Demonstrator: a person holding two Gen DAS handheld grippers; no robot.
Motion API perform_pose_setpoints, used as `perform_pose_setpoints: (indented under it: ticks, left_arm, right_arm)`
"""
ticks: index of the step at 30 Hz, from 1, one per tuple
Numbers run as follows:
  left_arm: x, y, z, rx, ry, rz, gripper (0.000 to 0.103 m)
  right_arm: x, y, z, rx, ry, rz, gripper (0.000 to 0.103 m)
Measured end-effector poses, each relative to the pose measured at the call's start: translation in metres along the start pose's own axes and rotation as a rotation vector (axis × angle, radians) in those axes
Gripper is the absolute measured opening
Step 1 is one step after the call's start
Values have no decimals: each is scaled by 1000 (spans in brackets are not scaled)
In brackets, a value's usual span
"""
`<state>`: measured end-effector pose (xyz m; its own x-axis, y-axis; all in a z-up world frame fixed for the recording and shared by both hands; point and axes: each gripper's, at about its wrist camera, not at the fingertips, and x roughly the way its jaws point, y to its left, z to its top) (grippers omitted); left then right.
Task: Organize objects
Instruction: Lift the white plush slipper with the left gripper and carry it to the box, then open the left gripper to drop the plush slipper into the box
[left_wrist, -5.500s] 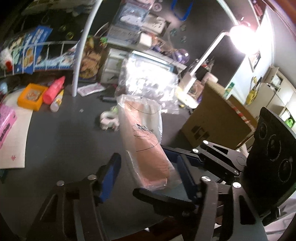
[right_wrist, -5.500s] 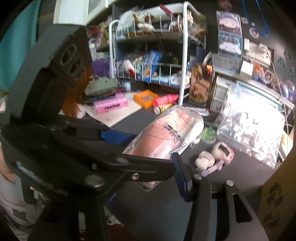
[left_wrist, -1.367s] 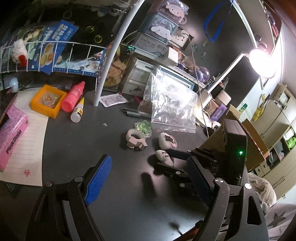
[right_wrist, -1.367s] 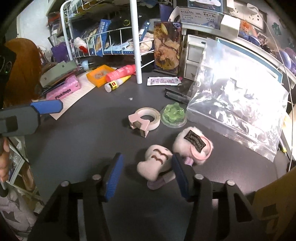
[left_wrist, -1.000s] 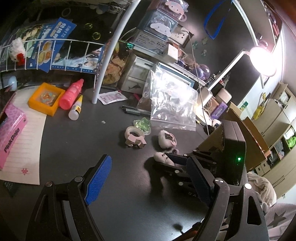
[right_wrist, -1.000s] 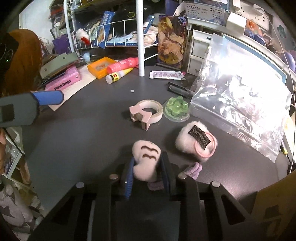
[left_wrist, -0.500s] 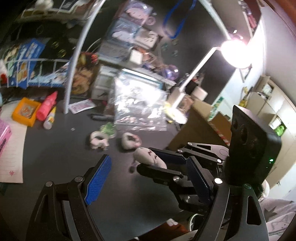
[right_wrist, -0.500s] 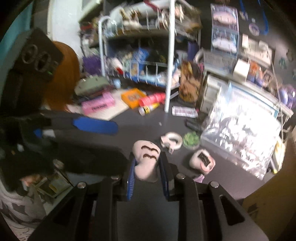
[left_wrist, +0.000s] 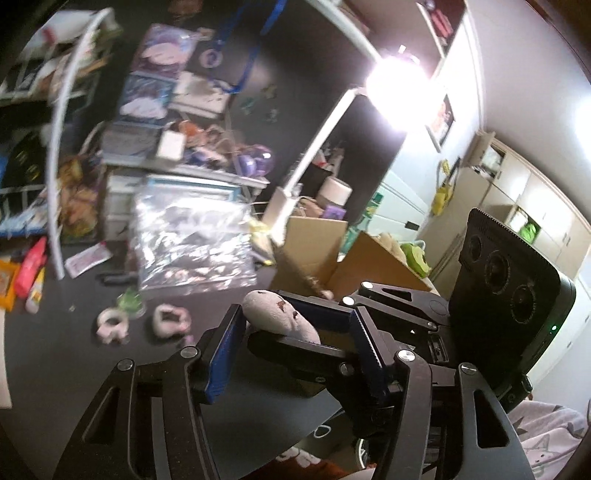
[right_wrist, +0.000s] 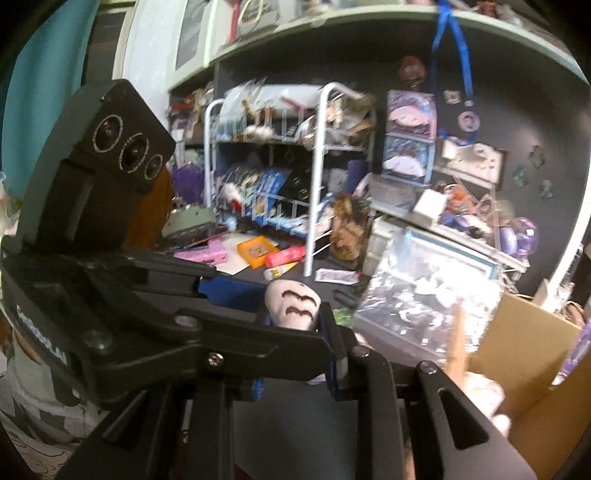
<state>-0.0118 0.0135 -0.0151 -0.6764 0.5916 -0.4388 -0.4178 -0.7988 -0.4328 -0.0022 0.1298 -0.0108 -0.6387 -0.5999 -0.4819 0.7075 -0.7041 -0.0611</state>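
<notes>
A home hobby desk: cluttered wire rack (right_wrist: 280, 155), desk lamp (left_wrist: 391, 79).

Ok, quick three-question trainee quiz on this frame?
1. What does the right hand-held gripper hold?
A. pink plush toy
B. tape dispenser
C. glue bottle
2. True or false: the pink plush toy rests on the desk.
3. Fill in: beside the clear zip bag stands an open ___ box.

Key: 1 A. 2 False, it is held above the desk. 3 cardboard.
</notes>
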Motion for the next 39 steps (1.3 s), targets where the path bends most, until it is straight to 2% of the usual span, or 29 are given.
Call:
perform_pose_setpoints:
  ticks: [8,15,22,28,30,31,33,34,35,39]
  left_arm:
    - [47,-49,27,106,56,-45,55]
    - [94,-80,40,153,124,-89,55]
    - [128,-93,43,163,181,-124,55]
    - [141,-96,43,166,202,-120,55]
    - [143,-95,43,170,206,-108,60]
    - [144,-95,43,173,205,-98,66]
    - [145,-94,43,176,203,-83,72]
    - [145,-93,44,175,202,-82,74]
    - [145,-93,44,174,201,-83,76]
    - [144,-91,45,181,197,-72,79]
  right_arm:
    - [-46,-45,-9,68,-54,-86,21]
    - [-71,-88,-21,130,-50,-162,21]
    - [-82,-120,-37,182,-15,-214,21]
    - [-82,-134,-46,205,6,-228,23]
    - [-81,-136,-46,201,11,-238,24]
    - [-80,-136,-46,198,13,-242,24]
    - [-81,-137,-47,198,15,-245,32]
    - [-81,-137,-47,199,12,-247,40]
    - [-81,-136,-47,197,11,-249,44]
    - [-81,-136,-47,195,12,-254,44]
